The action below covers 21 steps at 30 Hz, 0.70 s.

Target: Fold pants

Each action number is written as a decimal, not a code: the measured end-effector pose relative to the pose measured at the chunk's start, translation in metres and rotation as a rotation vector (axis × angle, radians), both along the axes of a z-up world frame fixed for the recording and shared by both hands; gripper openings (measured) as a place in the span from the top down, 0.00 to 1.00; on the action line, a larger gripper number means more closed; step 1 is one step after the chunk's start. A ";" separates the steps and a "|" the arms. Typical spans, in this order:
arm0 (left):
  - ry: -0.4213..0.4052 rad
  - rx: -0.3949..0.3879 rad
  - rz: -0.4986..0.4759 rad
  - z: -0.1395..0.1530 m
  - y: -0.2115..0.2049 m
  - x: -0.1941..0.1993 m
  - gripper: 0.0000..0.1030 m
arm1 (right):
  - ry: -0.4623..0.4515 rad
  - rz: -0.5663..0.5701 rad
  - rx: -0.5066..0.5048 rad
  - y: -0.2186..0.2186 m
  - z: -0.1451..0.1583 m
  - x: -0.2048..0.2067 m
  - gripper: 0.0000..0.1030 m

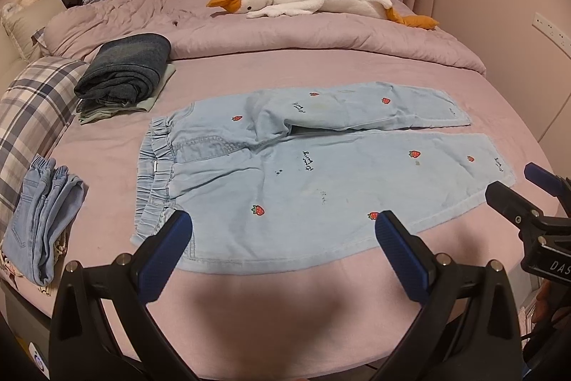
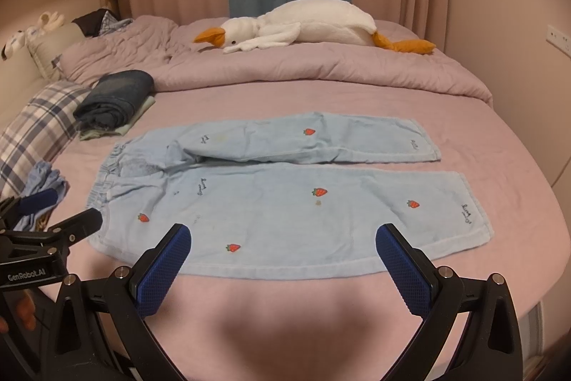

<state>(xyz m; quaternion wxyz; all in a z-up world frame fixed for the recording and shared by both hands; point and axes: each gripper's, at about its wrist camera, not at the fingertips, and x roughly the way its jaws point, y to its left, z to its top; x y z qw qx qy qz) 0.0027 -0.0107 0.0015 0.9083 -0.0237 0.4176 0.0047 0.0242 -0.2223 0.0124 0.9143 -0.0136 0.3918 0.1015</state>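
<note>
Left wrist view: my left gripper (image 1: 283, 240) hangs above the near edge of the bed (image 1: 285, 309), jaws spread wide with nothing between them. The pants (image 1: 285, 174), light blue with strawberry prints, lie flat and unfolded on the pink sheet, waistband (image 1: 157, 166) toward the left, both legs running right. The far leg (image 1: 357, 109) is rumpled near the crotch; the near leg (image 1: 357, 181) lies smooth. My right gripper (image 1: 514, 195) enters at the right edge, just beside the near cuff. Off to the left sit a folded dark stack (image 1: 125, 77) and another folded pair of light jeans (image 1: 43, 213)

Right wrist view: my right gripper (image 2: 283, 245) also stands fully apart and empty, poised over the near leg hem line. The pants (image 2: 285, 202) fill the middle of the sheet; the near cuff (image 2: 471, 213) is to the right. My left gripper (image 2: 60, 213) shows at the left, near the waistband

Step in hand, as I judge it: start of the fold, no grasp made yet. Next move calls for the left tongs to pinch the near waistband corner and the right tongs the near cuff, then lift both together and lay the near leg over the far one, edges aligned. A plush goose (image 2: 303, 24) lies well clear on the duvet
</note>
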 end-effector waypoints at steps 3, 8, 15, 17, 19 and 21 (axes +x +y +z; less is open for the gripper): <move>-0.013 -0.003 0.000 0.000 0.000 -0.001 0.00 | 0.000 0.001 0.000 0.001 0.000 -0.001 0.00; -0.004 0.002 -0.001 -0.002 0.000 -0.001 0.00 | -0.001 0.001 0.000 0.001 0.000 -0.001 0.00; 0.013 0.002 0.000 -0.002 0.000 0.000 0.00 | 0.012 0.001 0.009 0.004 -0.005 -0.001 0.00; 0.018 0.001 0.000 -0.002 0.000 0.000 0.00 | 0.013 0.001 0.012 0.004 -0.006 0.000 0.00; 0.027 0.000 0.000 -0.002 0.000 0.001 0.00 | 0.008 0.000 0.009 0.005 -0.006 0.000 0.00; 0.041 -0.001 0.001 -0.001 0.000 0.001 0.00 | 0.015 0.001 0.009 0.005 -0.006 0.000 0.00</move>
